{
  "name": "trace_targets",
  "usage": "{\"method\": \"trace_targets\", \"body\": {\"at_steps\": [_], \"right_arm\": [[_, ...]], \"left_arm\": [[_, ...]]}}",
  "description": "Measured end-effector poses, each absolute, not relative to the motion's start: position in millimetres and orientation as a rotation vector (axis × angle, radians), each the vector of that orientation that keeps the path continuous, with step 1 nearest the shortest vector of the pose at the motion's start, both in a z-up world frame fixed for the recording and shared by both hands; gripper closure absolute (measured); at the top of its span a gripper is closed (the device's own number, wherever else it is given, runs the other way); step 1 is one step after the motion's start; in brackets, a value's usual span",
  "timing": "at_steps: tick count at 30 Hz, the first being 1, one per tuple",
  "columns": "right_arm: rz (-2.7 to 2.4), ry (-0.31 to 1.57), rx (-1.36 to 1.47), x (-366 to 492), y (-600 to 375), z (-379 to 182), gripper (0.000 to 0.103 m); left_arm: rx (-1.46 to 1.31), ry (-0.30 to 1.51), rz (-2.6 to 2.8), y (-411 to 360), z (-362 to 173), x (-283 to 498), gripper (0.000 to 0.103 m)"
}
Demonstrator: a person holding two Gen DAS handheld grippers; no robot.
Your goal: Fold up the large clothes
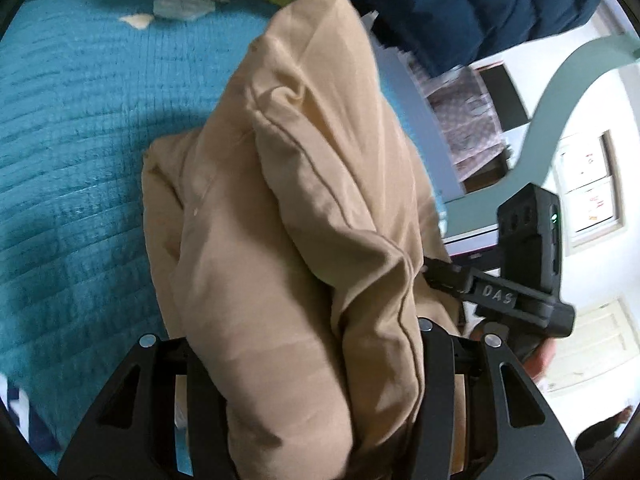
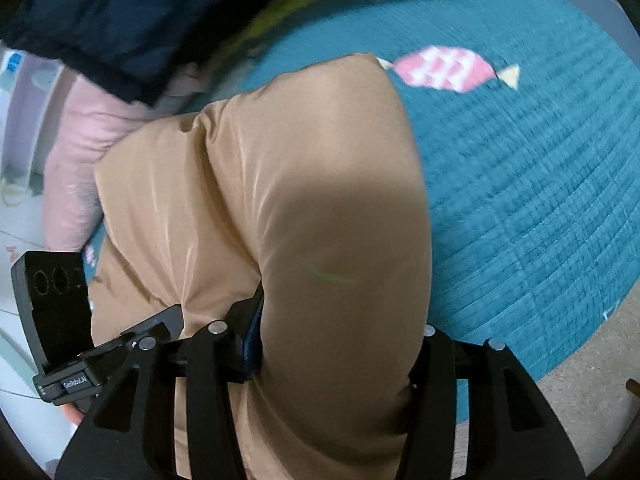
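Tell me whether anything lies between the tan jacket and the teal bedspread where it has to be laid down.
Nothing visible does. The tan jacket is bunched in both the left gripper and the right gripper, and the teal bedspread beside it lies bare. The navy jacket sits further back.

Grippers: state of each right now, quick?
Left gripper: jaws closed on the tan garment.
Right gripper: jaws closed on the same tan garment.

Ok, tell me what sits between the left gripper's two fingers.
Bunched tan padded garment fills the left gripper, shown in the left wrist view.
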State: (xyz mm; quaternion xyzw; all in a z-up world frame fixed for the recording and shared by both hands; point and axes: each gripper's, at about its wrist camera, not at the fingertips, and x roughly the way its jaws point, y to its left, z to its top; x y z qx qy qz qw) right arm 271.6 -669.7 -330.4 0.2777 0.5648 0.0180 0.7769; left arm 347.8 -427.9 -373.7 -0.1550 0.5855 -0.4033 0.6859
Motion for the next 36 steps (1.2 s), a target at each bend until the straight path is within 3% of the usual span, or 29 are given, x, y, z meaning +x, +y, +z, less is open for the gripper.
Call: {"method": "trace_targets", "body": {"at_steps": [4, 9, 15, 20, 22, 30, 34, 36], "right_arm": [[0.025, 1.222, 0.631, 270.7, -683.9, -347.3, 0.053], [0.024, 1.246, 0.572, 268.7, -681.1, -337.4, 0.047], [-0.022, 1.269, 0.467, 270.8, -681.6, -321.6, 0.04], [-0.169, 1.232, 0.275, 264.8, -683.0, -293.6, 0.04], [-0.266, 1.185, 0.199, 260.0, -686.3, -275.1, 0.047], [-0.034, 1.141, 0.408, 230.2, -675.0, -235.7, 0.083], [0.022, 1.251, 0.418, 225.8, -658.8, -259.2, 0.092], [0.001, 1.326, 0.388, 222.6, -653.1, -279.5, 0.093]], "left_arm": [[-0.365, 1.334, -0.858, -426.2, -399.6, 351.8, 0.049], [-0.232, 1.314, -0.803, -431.2, -385.6, 339.1, 0.035], [-0.14, 1.312, -0.758, -418.6, -358.5, 328.8, 0.033], [-0.07, 1.307, -0.759, -405.7, -338.3, 323.0, 0.032], [-0.026, 1.281, -0.732, -414.2, -318.7, 323.6, 0.032], [-0.103, 1.192, -0.808, -429.9, -256.9, 312.1, 0.031], [-0.064, 1.278, -0.809, -447.4, -282.4, 295.2, 0.035], [-0.062, 1.342, -0.751, -447.9, -306.7, 285.2, 0.045]]}}
